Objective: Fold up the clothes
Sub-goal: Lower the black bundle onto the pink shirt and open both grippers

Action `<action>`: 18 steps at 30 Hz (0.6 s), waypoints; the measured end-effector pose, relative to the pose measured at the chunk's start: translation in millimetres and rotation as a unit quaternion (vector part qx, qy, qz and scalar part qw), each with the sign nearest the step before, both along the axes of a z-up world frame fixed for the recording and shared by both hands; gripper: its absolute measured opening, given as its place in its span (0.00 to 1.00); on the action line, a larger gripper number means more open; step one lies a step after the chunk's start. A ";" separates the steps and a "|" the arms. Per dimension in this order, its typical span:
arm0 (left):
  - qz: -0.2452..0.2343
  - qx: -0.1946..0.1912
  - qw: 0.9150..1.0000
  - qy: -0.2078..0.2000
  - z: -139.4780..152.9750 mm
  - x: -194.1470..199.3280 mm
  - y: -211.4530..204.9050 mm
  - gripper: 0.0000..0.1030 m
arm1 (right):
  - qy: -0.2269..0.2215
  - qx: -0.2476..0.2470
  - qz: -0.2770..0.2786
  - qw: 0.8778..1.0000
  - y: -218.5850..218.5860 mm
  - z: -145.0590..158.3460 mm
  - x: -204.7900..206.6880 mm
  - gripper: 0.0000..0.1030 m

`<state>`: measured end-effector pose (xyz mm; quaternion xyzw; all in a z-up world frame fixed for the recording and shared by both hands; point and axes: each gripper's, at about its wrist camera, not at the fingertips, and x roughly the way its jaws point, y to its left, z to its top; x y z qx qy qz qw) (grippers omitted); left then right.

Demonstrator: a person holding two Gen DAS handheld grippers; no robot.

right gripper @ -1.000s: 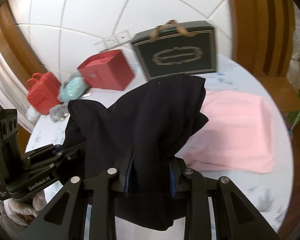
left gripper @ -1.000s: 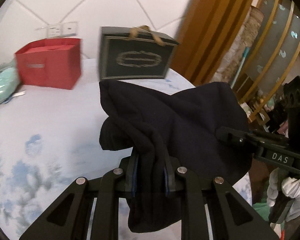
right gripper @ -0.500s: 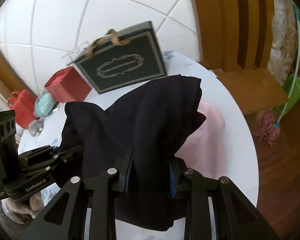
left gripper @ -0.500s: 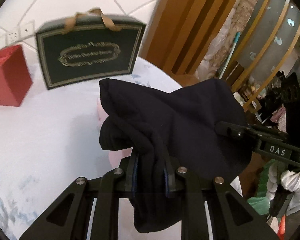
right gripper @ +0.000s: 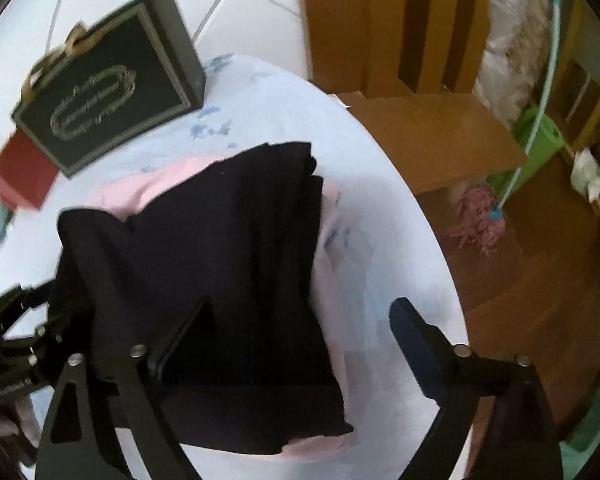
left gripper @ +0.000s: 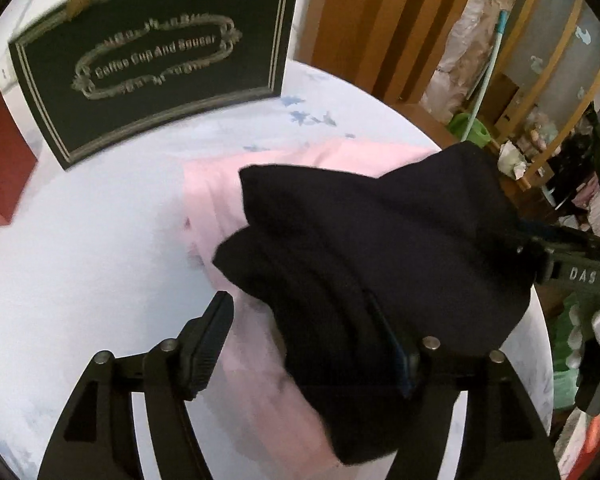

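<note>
A folded dark navy garment [left gripper: 380, 248] rests on top of a folded pink garment [left gripper: 216, 204] on the white round table [left gripper: 80, 260]. My left gripper [left gripper: 298, 308] is opening; its left pad stands clear of the cloth, which still drapes over the right finger. In the right wrist view the same navy garment [right gripper: 228, 240] covers most of the pink garment [right gripper: 148, 184]. My right gripper [right gripper: 296, 316] is opening too, with the cloth lying against its left finger and the right finger [right gripper: 412, 332] well clear. Each gripper sits at one near corner of the navy piece.
A dark green gift bag [left gripper: 156, 64] and a red box [left gripper: 0, 168] stand at the back of the table. The table edge [right gripper: 432, 240] curves close on the right; beyond it are a wooden bench [right gripper: 432, 136], a pink mop [right gripper: 476, 220] and a green bucket [right gripper: 536, 140].
Both grippers carried the navy garment rightward and down onto the pink one. Their jaws, shut on the cloth in both earlier frames, now stand apart and no longer pinch it.
</note>
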<state>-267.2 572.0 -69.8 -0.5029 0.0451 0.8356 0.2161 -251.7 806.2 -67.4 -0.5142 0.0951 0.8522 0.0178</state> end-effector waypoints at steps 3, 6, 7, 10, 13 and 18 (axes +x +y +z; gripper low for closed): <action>0.002 0.006 1.000 0.009 16.6 9.5 -3.6 0.67 | 0.018 -0.003 0.006 1.000 -7.1 14.3 9.7 1.00; 0.010 0.011 1.000 -0.006 25.6 15.3 -4.3 0.67 | 0.035 -0.009 0.015 0.999 -17.7 23.7 24.8 1.00; 0.012 0.010 1.000 -0.009 27.1 17.6 -3.6 0.67 | 0.039 -0.010 0.018 0.999 -21.6 25.6 29.3 1.00; 0.025 -0.002 1.000 -0.013 31.4 27.0 -1.0 0.67 | 0.048 -0.012 0.016 0.999 -29.5 27.5 45.6 1.00; 0.026 0.002 1.000 -0.014 35.8 33.1 1.3 0.67 | 0.050 -0.019 0.012 0.998 -33.2 26.3 61.2 1.00; 0.023 -0.010 1.000 0.000 43.1 47.5 9.2 0.67 | 0.042 -0.027 0.017 0.999 -38.2 19.1 77.3 1.00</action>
